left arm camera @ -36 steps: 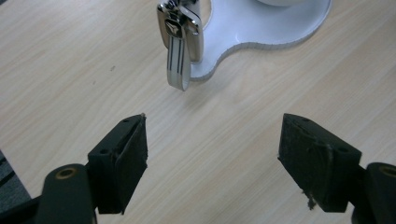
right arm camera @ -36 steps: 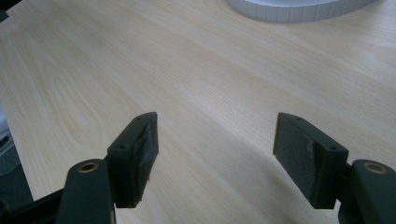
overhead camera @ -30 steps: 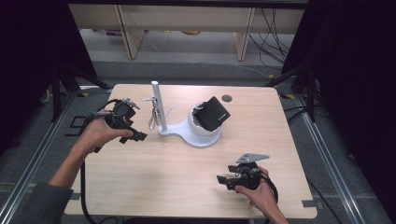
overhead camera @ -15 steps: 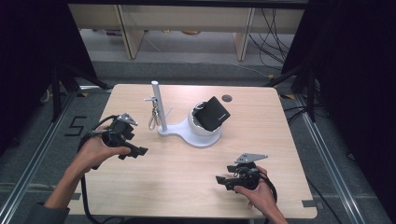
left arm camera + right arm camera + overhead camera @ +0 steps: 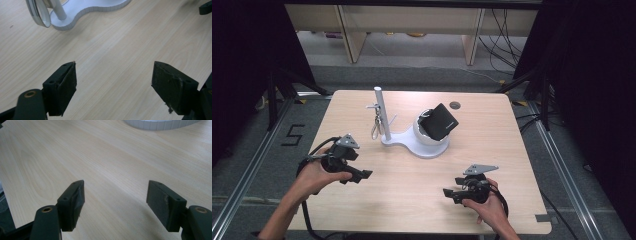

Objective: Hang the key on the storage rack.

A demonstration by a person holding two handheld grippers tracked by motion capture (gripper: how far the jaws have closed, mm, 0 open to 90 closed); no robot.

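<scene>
**Both tongs empty, stand untouched**

You are holding the left tongs (image 5: 362,174) apart over bare light-wood counter (image 5: 412,200), nothing between them. You are resting the right tongs (image 5: 448,191) low at the near right edge, also apart and empty. The white plastic stand with upright post (image 5: 382,112) is sitting mid-counter, metal keyring (image 5: 375,131) hanging on its hook, black boxy device (image 5: 439,121) propped in its cup. Judging by this, all handling is still ahead.

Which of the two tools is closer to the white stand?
The left tool: it sits just beside the white stand, while the right tool waits nearer the table's front edge.
</scene>
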